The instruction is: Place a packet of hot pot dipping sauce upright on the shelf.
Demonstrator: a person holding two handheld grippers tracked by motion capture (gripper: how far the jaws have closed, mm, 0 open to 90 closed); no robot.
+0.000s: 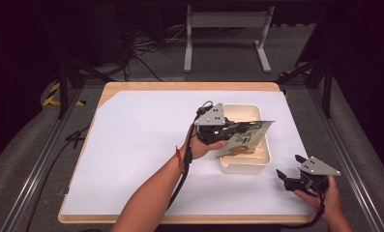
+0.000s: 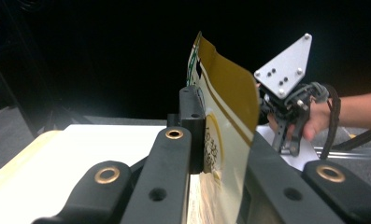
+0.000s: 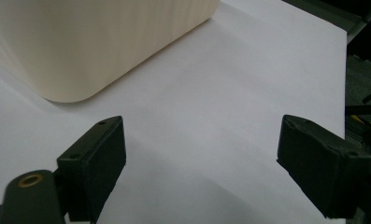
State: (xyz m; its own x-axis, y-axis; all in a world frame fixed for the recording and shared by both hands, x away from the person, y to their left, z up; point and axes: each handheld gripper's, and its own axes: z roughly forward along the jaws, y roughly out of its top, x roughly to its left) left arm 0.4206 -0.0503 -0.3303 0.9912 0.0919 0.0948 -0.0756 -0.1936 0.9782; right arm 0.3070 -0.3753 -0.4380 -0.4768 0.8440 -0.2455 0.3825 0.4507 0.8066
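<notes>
My left gripper is shut on a flat snack packet, tan and pale with green print, and holds it tilted over the cream plastic tray right of the table's middle. In the left gripper view the packet stands on edge, pinched between the black pads of my left gripper, with the tray below. Near the table's front right corner my right gripper rests low and open. Its own view has nothing between the jaws of my right gripper, and a corner of the tray lies beyond them.
A white paper sheet covers most of the wooden table. Metal rails run along both sides, and a white stand is on the floor behind. My right gripper and its hand appear past the packet in the left gripper view.
</notes>
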